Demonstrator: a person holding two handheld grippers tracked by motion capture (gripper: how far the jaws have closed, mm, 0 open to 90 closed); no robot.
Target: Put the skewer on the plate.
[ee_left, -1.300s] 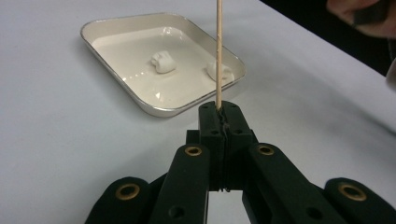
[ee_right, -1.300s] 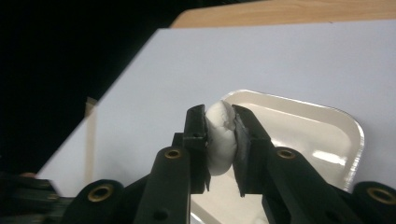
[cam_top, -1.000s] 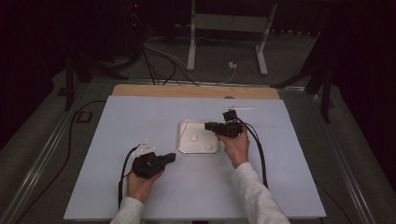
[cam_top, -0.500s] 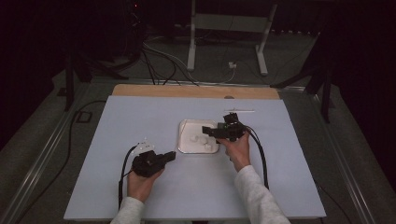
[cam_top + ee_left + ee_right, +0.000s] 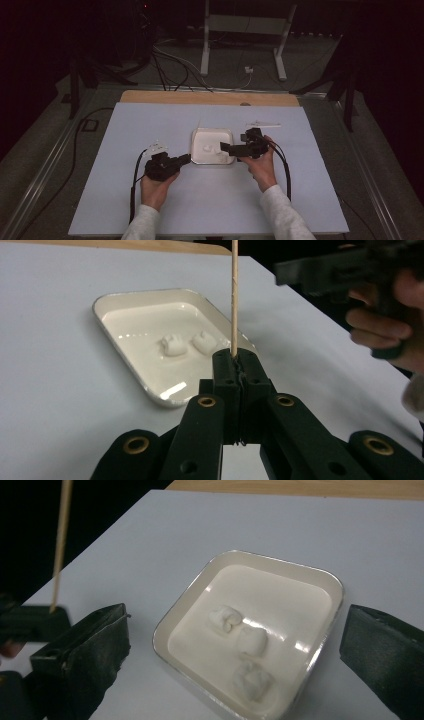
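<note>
A white tray sits mid-table and holds three white marshmallow pieces. My left gripper rests by the tray's near left corner. It is shut on a thin wooden skewer that stands upright. My right gripper hovers over the tray's right side. Its jaws have just been opening and now stand wide apart, with nothing between them but the tray below. The tray and two of the marshmallows lie beyond the left jaws.
A pale mat covers the table, with a wooden strip along its far edge. A small white object lies behind the right hand. Cables trail from both grippers toward the near edge. Stands and cables crowd the dark floor beyond.
The right gripper's jaws have gone from nearly shut to wide open, and the hand has drifted slightly right and nearer. The left gripper and skewer have stayed put.
</note>
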